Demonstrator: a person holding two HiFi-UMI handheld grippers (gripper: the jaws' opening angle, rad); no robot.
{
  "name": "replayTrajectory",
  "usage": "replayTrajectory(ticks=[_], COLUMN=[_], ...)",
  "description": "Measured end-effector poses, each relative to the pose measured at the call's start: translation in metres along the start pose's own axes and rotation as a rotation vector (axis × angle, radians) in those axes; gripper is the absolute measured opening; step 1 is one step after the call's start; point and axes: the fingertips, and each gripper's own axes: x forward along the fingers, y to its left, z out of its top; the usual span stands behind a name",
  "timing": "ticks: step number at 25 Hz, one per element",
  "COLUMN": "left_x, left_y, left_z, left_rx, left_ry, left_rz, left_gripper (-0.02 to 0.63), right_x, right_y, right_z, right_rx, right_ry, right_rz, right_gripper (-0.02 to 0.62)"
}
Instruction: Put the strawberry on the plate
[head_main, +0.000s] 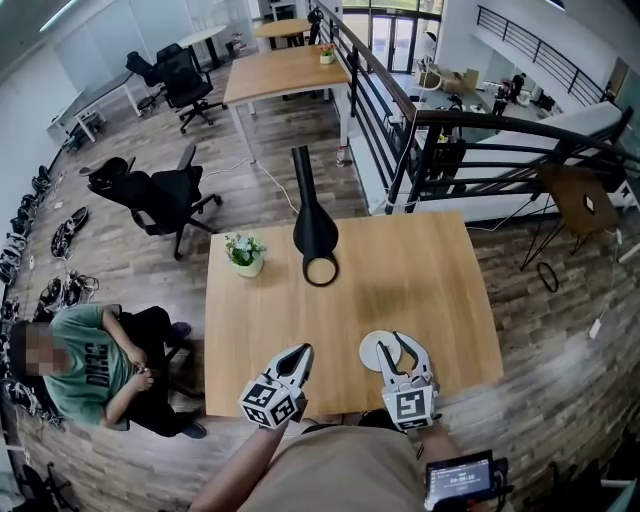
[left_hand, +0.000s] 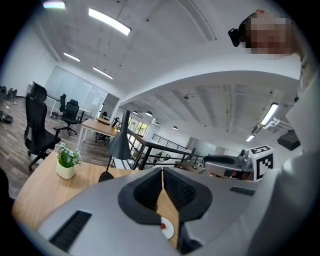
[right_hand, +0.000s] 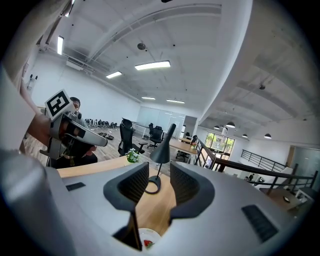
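A small red strawberry (right_hand: 147, 244) lies on a white plate (right_hand: 151, 235) near the front edge of the wooden table (head_main: 420, 280). In the left gripper view the strawberry (left_hand: 163, 226) also shows on the plate (left_hand: 169, 231), low between the jaws. My right gripper (head_main: 398, 348) hangs over the plate (head_main: 371, 350) and hides the strawberry in the head view. The right gripper (right_hand: 159, 185) is open, with nothing between its jaws. My left gripper (head_main: 303, 352) is to the left of the plate, and the left gripper (left_hand: 163, 187) is shut and empty.
A black desk lamp (head_main: 316, 235) stands at the table's far middle, with a small potted plant (head_main: 246, 254) to its left. A person in a green shirt (head_main: 90, 365) sits left of the table. A black railing (head_main: 470, 150) runs behind it.
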Motion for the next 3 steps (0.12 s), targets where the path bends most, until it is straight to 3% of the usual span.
replayTrajectory(ticks=[3], left_x=[0.0063], left_y=[-0.0054], left_z=[-0.0020], left_rx=[-0.003], left_ry=[0.005], left_rz=[-0.002], left_gripper=[0.006], right_x=[-0.0017], right_y=[-0.0055], right_z=[-0.0036], right_rx=[0.005], right_ry=[0.000], right_rz=[0.006], right_gripper=[0.143])
